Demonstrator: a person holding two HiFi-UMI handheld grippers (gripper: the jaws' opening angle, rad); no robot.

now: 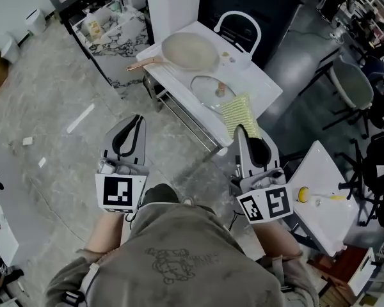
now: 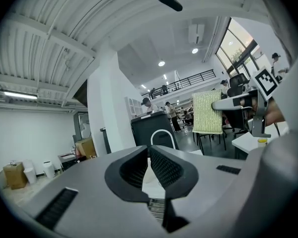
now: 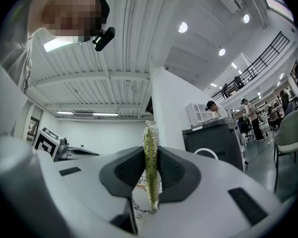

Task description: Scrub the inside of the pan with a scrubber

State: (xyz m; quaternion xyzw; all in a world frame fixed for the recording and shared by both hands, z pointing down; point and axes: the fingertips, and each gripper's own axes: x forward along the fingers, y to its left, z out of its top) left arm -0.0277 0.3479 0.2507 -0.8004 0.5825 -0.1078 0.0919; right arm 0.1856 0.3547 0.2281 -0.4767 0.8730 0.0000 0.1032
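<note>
The left gripper (image 1: 136,121) hangs over the floor, short of the desk's (image 1: 262,85) near-left edge. Its fingers (image 2: 166,170) are pressed together with nothing between them, and they point towards the desk without touching it.

The pan (image 1: 189,50) lies well apart from both grippers, at the desk's far-left corner. It sits open side up, and its copper-coloured handle (image 1: 144,62) sticks out past the left edge. A glass lid (image 1: 212,89) lies flat just beside the pan, towards the near edge and about mid-desk.

At the desk's near corner the right gripper (image 1: 243,132) holds the scrubber (image 1: 240,115), a yellow-green ribbed pad. In the right gripper view its fingers (image 3: 126,170) are clamped on the pad's flat faces. The pad stands edge-on between them, rising above the fingertips and hanging a little below. The left gripper view shows the pad upright in the air, clear of the pan. The lid lies between the scrubber and the pan.

A small white side table (image 1: 320,171) stands further right, with a yellow object (image 1: 303,194) on it.
</note>
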